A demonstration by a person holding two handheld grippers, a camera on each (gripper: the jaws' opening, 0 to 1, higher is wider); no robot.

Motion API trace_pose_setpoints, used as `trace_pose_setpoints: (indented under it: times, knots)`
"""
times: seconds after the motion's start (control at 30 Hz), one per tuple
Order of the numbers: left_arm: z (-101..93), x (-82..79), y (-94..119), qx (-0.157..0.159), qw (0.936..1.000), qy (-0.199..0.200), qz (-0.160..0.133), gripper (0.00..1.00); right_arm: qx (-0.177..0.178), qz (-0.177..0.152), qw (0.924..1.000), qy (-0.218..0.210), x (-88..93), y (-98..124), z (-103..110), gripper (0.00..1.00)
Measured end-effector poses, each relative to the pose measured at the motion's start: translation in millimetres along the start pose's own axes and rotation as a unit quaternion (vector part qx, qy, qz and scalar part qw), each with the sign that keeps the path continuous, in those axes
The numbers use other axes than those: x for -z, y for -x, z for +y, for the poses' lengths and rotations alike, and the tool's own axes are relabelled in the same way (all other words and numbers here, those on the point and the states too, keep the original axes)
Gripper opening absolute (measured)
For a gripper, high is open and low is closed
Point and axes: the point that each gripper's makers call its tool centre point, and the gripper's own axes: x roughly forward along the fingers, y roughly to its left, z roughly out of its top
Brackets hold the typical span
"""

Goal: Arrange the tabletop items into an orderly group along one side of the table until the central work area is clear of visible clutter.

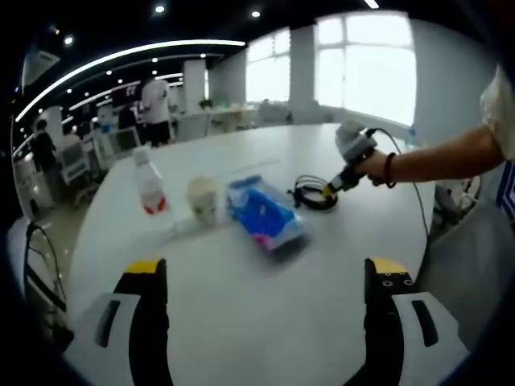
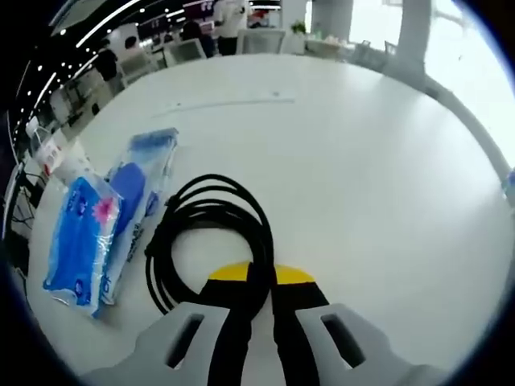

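On the white round table [image 1: 241, 322] stand a clear bottle with a red label [image 1: 150, 186] and a pale cup [image 1: 203, 199], with a blue tissue pack [image 1: 264, 213] lying to their right. My left gripper [image 1: 265, 269] hangs open over the near table, well short of them. Beyond the pack lies a coiled black cable [image 1: 312, 193], and my right gripper [image 1: 336, 185], held by a person's hand, reaches down to it. In the right gripper view my right gripper [image 2: 261, 277] is shut on the near loop of the cable [image 2: 211, 211]. Two blue packs [image 2: 80, 241] [image 2: 143, 181] lie side by side to its left.
The far half of the table [image 2: 346, 145] is bare. Past its edge are desks, chairs and standing people [image 1: 155, 108]. Bright windows [image 1: 366, 68] fill the back wall. A black frame [image 1: 36, 269] stands off the table's left edge.
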Motion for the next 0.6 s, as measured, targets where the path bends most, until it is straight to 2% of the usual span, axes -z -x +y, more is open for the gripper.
trace_pose_setpoints:
  times: [0.1, 0.17, 0.2, 0.3, 0.47, 0.6]
  knots:
    - [1.3, -2.2, 0, -0.002, 1.0, -0.001, -0.005, 0.99, -0.004, 0.002, 0.9997, -0.022, -1.3, 0, -3, 0.07]
    - [2.8, -3.2, 1, -0.002, 0.9999, 0.003, -0.01, 0.99, -0.009, -0.008, 0.9982, -0.059, -6.3, 2, -3, 0.04]
    - [3.9, -2.8, 1, -0.004, 0.9999, 0.004, -0.009, 0.99, -0.017, -0.001, 0.9972, -0.072, -5.7, 3, -2, 0.04]
    - [5.5, -2.5, 1, -0.007, 0.9999, 0.002, -0.009, 0.99, -0.02, 0.0, 0.9969, -0.076, -5.9, 6, -5, 0.03]
    - [6.1, -3.9, 0, -0.006, 0.9999, 0.003, -0.013, 0.99, -0.058, -0.008, 0.9921, -0.111, -11.3, 15, 2, 0.03]
    - [6.0, -2.8, -1, -0.006, 0.9999, -0.001, -0.009, 0.99, -0.061, -0.005, 0.9921, -0.11, -12.4, 21, 1, 0.02]
